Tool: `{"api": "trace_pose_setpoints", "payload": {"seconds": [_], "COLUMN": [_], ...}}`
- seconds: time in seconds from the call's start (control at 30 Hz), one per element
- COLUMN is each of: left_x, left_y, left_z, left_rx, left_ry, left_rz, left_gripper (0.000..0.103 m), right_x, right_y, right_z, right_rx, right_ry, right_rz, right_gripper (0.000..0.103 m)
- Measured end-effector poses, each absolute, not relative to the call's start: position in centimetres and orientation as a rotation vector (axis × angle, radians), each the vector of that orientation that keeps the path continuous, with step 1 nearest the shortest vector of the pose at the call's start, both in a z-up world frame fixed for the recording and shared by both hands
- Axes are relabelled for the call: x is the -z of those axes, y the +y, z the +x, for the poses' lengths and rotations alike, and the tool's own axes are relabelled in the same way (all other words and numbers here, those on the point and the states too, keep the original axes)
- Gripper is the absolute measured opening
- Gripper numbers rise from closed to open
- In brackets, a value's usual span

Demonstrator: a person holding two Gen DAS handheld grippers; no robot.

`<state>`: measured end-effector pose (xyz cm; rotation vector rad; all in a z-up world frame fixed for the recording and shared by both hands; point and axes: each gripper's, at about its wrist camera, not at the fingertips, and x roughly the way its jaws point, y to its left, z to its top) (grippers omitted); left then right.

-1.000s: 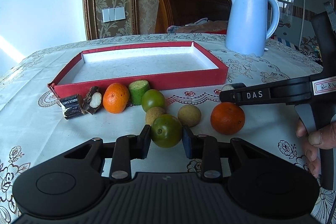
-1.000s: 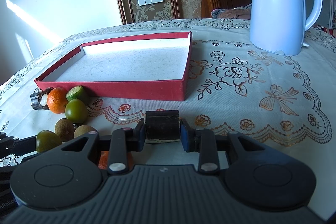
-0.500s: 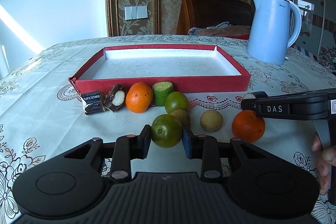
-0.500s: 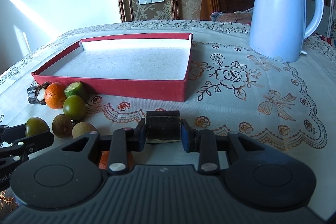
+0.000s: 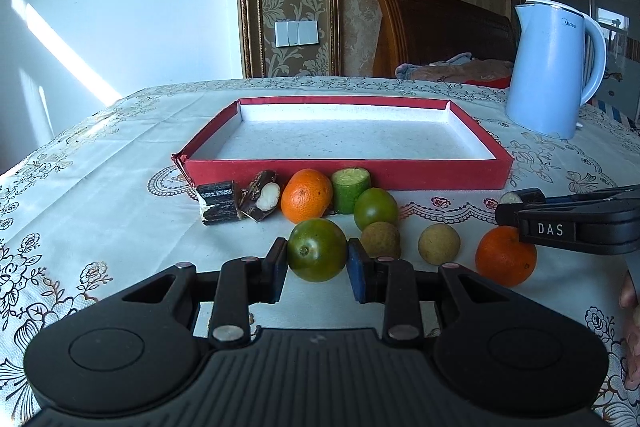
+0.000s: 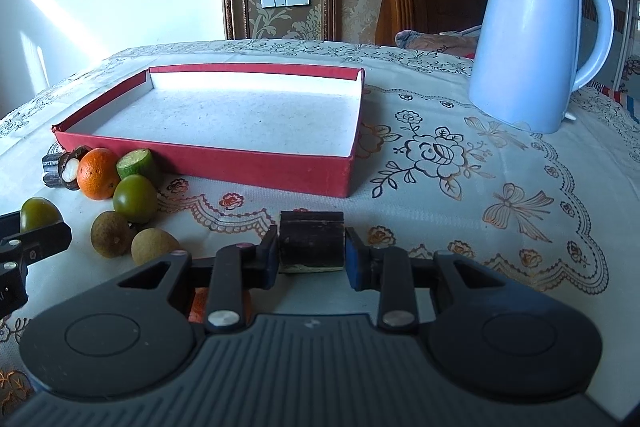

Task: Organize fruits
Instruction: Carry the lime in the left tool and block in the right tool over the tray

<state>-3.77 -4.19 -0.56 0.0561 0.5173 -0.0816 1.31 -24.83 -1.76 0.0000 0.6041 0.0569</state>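
My left gripper (image 5: 317,259) is shut on a green tangerine (image 5: 317,249) and holds it above the tablecloth, in front of the empty red tray (image 5: 348,171). My right gripper (image 6: 311,255) is shut on a dark sugarcane piece (image 6: 311,241), right of the fruit row. Before the tray lie an orange (image 5: 306,195), a green sugarcane piece (image 5: 351,183), another green tangerine (image 5: 375,209), two longans (image 5: 380,239) (image 5: 439,243), a second orange (image 5: 505,261), a dark sugarcane piece (image 5: 218,202) and an opened mangosteen (image 5: 262,195).
A light blue kettle (image 6: 532,39) stands on the table at the back right of the tray. A wooden chair (image 5: 436,27) is behind the table. The right gripper's body (image 5: 576,227) reaches in over the second orange.
My left gripper has lifted the green tangerine and swung left, so the tray is now centred. My right gripper holds the sugarcane piece and has risen slightly.
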Motion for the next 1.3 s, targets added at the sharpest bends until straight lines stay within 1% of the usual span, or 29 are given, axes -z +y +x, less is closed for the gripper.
{"api": "trace_pose_setpoints", "payload": {"seconds": [0.33, 0.57, 0.67, 0.9, 1.1, 1.3], "left_x": [0.1, 0.7, 0.1, -2.7, -3.5, -3.8], "left_y": [-3.0, -1.9, -1.9, -1.6, -1.2, -2.0], "left_z": [-3.0, -1.9, -1.6, -0.2, 3.2, 7.0], "left_rx": [0.045, 0.037, 0.037, 0.039, 0.020, 0.000], "left_ry": [0.505, 0.543, 0.527, 0.425, 0.426, 0.440], "left_rz": [0.040, 0.010, 0.021, 0.016, 0.005, 0.007], "left_gripper": [0.031, 0.031, 0.031, 0.031, 0.031, 0.031], "right_x": [1.3, 1.2, 0.8, -1.1, -2.7, -3.1], "right_y": [-25.4, -25.5, -25.0, -23.4, -22.4, -21.5], "right_z": [0.7, 0.6, 0.5, 0.8, 2.7, 6.2], "right_rx": [-0.075, -0.094, -0.113, -0.160, -0.168, -0.165], "right_ry": [0.558, 0.547, 0.533, 0.447, 0.428, 0.478], "right_rz": [0.032, 0.055, 0.059, 0.037, 0.025, 0.068], "right_gripper": [0.030, 0.030, 0.030, 0.030, 0.031, 0.031]}}
